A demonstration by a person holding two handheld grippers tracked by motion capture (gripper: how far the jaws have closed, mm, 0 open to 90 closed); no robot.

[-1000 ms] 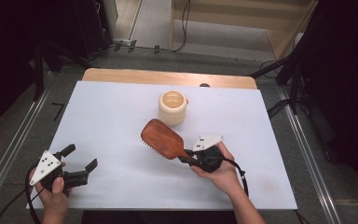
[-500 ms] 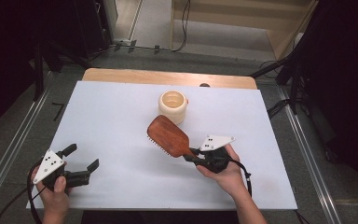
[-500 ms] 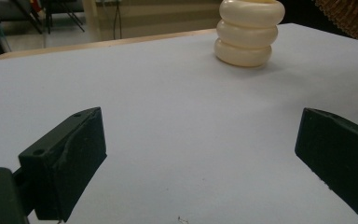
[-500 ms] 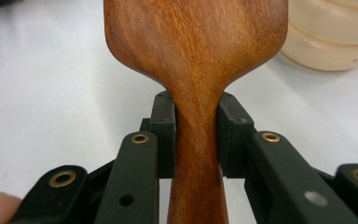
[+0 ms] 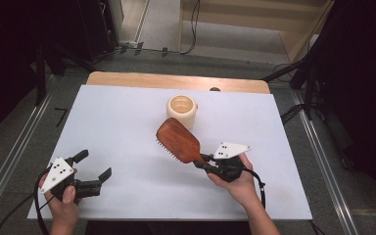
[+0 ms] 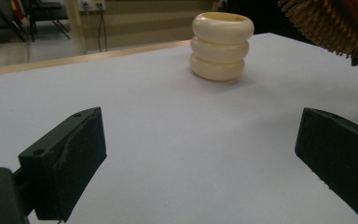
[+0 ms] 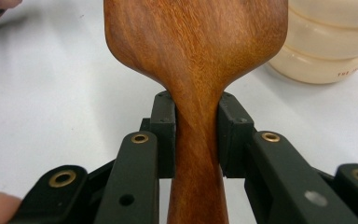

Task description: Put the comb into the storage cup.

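Observation:
A wooden hairbrush (image 5: pixel 178 140) hangs tilted above the white table, bristles facing down and left. My right gripper (image 5: pixel 207 162) is shut on its handle; in the right gripper view the jaws pinch the narrow neck of the hairbrush (image 7: pixel 196 70). A cream ribbed cup (image 5: pixel 181 110) stands upright just beyond the brush head, and the same cup (image 6: pixel 222 45) is ahead in the left gripper view, with the hairbrush's bristles (image 6: pixel 328 28) at the top right. My left gripper (image 5: pixel 95 169) is open near the table's front left corner, nothing between its pads (image 6: pixel 77 154).
The white sheet (image 5: pixel 117 122) covers the table, with a wooden strip (image 5: pixel 176 82) along its far edge. Metal rails run down both sides. Dark stands and cables lie on the floor beyond the table.
My right gripper has lifted the hairbrush and carried it to the right and slightly toward the cup, tilting its head up. The left gripper has barely shifted.

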